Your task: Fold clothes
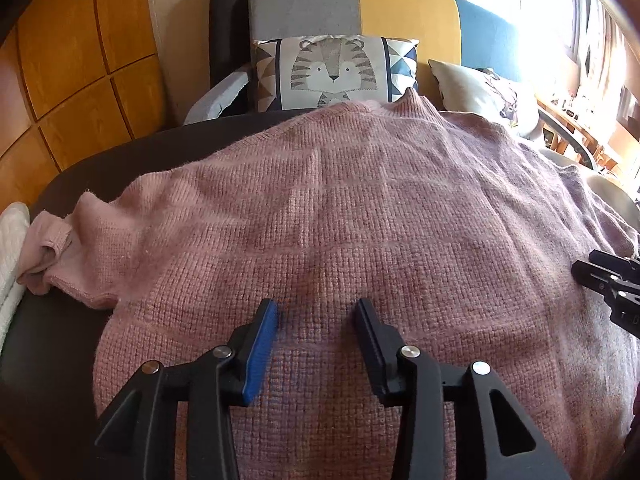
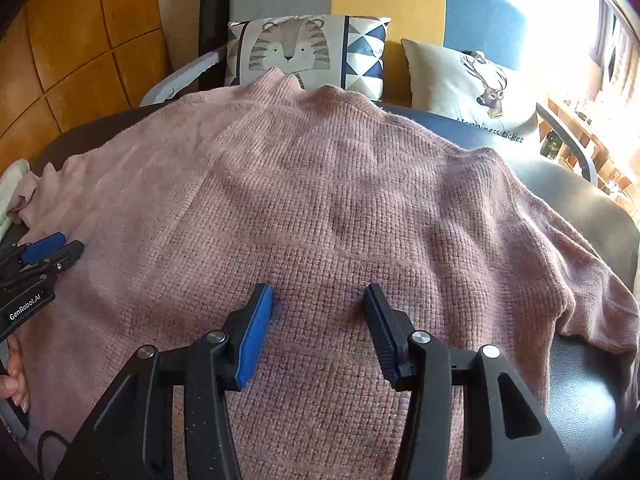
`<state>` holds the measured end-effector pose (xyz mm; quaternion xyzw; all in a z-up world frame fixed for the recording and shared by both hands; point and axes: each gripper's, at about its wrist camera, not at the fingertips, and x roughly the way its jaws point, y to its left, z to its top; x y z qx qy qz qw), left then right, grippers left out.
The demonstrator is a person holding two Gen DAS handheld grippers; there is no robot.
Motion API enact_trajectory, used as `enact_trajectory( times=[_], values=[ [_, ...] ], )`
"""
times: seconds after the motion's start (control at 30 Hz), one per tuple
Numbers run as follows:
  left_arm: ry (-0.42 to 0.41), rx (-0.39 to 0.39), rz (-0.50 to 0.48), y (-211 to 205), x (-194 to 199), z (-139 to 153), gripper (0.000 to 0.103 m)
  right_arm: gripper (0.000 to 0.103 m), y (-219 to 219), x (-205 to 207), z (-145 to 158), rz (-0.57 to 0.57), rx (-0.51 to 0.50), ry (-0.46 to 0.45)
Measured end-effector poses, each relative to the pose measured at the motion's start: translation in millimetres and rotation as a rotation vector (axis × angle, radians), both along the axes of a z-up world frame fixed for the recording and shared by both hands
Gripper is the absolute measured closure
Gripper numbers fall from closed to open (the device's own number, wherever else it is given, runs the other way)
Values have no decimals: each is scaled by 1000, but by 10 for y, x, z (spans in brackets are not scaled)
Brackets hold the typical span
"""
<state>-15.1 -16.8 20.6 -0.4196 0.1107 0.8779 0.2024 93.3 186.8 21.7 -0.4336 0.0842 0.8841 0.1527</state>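
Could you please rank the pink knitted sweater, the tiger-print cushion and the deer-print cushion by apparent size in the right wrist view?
1. Pink knitted sweater, by far.
2-3. Tiger-print cushion and deer-print cushion look alike; sweater hides part of the tiger one.

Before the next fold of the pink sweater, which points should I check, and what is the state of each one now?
1. Sweater lies flat on the dark table: ok, only shallow creases.
2. Left gripper free of knit: ok, jaws open, nothing between them.
3. Right gripper free of knit: ok, jaws open over the body panel.
4. Left sleeve spread out: not ok, its cuff is bunched by the white cloth.
5. Right sleeve spread out: ok, it lies out to the side.
6. Hem straight: cannot tell, it is hidden under the grippers.
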Motion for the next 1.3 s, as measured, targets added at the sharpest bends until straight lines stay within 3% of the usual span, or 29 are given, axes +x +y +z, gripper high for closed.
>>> enact_trajectory(
  times=[0.07,0.23,0.37,0.6,0.83,1.07,1.23,1.3],
  values=[
    [0,3,2,-4,-7,-5,60,45,70,74,-19,-19,-12,11],
    [-5,19,4,-25,-18,-17,59,45,172,215,-15,-34,-81,53],
    [-9,29,2,-42,-26,-20,59,45,347,563,129,-90,-196,155],
    [-6,26,-1,-51,-39,-26,59,45,1184,1536,210,-422,-312,267],
    [0,16,0,-42,-26,-21,58,43,1940,2386,-138,-786,-514,386],
    [0,14,1,-35,-23,-19,58,43,2289,3237,-548,-1119,-855,598],
    [2,13,-1,-43,-24,-24,58,44,2363,3545,-757,-1279,-979,787],
    [2,12,-1,-40,-20,-23,58,48,2393,3574,-776,-1321,-981,817]
  ],
)
